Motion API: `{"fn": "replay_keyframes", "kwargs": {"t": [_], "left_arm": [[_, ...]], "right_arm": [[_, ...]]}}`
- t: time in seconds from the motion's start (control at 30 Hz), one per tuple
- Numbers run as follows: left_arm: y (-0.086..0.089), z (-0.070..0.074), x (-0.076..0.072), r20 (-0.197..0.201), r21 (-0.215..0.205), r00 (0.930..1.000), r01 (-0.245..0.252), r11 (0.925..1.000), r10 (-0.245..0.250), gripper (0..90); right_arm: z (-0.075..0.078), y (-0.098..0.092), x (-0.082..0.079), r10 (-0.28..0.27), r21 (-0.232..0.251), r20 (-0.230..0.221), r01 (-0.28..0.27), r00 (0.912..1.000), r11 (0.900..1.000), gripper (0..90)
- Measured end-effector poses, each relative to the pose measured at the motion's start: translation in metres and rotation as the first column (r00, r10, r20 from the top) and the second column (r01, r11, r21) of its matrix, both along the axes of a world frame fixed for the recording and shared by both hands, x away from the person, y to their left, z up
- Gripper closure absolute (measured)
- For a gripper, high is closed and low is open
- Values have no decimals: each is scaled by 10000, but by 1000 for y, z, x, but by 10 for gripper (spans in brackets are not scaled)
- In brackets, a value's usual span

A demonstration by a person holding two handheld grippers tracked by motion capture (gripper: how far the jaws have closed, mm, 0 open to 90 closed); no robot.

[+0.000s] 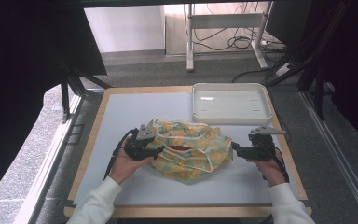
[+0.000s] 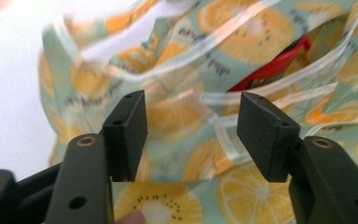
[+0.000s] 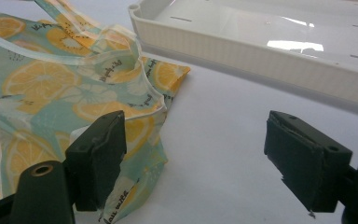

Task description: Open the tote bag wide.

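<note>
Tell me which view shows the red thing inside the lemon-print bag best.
The left gripper view: the red item shows large through the bag opening. The high view gives a small red sliver. The right gripper view shows bag fabric and the white tray.

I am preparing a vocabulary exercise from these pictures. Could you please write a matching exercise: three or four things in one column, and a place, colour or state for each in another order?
Things:
1. tray
2. fruit-print bag
3. left gripper
4. item inside the bag

Descriptions:
A. red
B. white, at the table's far right
C. crumpled, mid-table
D. open, facing the bag

Pairs: 1-B, 2-C, 3-D, 4-A
</note>
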State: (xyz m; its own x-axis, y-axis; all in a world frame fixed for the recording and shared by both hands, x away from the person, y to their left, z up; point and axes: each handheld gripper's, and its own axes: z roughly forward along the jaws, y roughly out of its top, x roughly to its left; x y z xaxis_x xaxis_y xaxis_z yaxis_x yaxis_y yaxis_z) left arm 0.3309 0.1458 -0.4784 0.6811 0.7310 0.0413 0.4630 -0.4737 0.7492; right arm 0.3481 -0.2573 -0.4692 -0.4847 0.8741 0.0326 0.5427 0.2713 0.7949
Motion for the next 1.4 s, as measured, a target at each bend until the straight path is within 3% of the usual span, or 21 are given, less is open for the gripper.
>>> {"fn": "replay_keyframes", "kwargs": {"t": [0.07, 0.1, 0.2, 0.3, 0.47, 0.63, 0.83, 0.97, 1.2, 1.33, 1.4], "left_arm": [[-1, -1, 3, -85, 158, 9999, 129, 9998, -128, 348], [-2, -4, 8, -323, 147, 9990, 301, 9994, -297, 317], [-4, -8, 12, -574, 151, 9974, 456, 9988, -447, 327], [-6, -13, 12, -571, 373, 9974, 462, 9982, -440, 372], [-6, -19, 14, -503, 527, 9987, 139, 9985, -112, 529], [-6, -22, 14, -526, 651, 9985, 181, 9977, -147, 732], [-3, -20, 12, -717, 388, 9969, 354, 9986, -326, 859], [-1, -18, 10, -935, 29, 9945, 487, 9988, -482, 874], [8, -11, 6, -972, -575, 9934, 549, 9968, -603, 881], [11, -7, 4, -1009, -824, 9924, 617, 9947, -699, 883], [13, -5, 2, -973, -937, 9923, 678, 9933, -769, 884]], "right_arm": [[-1, 0, 0, -23, -12, -1, 23, 10000, 10000, 208], [-1, 0, 1, -30, -26, -23, 30, 10000, 10000, 208], [-2, 1, 1, -10, -47, -53, 10, 10000, 10000, 208], [-2, 1, 1, -3, -49, -42, 3, 10000, 10000, 209], [-3, 0, 1, -58, -58, -79, 57, 10000, 10000, 209], [-2, 0, 1, -84, -45, -57, 84, 9999, 10000, 208], [-2, -2, 1, -161, -20, -48, 161, 9999, 9999, 209], [-1, -3, 1, -165, 8, -58, 165, 9998, 9999, 209], [1, -3, 0, -81, 174, 7, 81, 10000, 9998, 211], [7, -3, -2, 40, 283, 166, -45, 9999, 9996, 212], [17, -4, -5, 282, 448, 312, -296, 9991, 9986, 212]]}}
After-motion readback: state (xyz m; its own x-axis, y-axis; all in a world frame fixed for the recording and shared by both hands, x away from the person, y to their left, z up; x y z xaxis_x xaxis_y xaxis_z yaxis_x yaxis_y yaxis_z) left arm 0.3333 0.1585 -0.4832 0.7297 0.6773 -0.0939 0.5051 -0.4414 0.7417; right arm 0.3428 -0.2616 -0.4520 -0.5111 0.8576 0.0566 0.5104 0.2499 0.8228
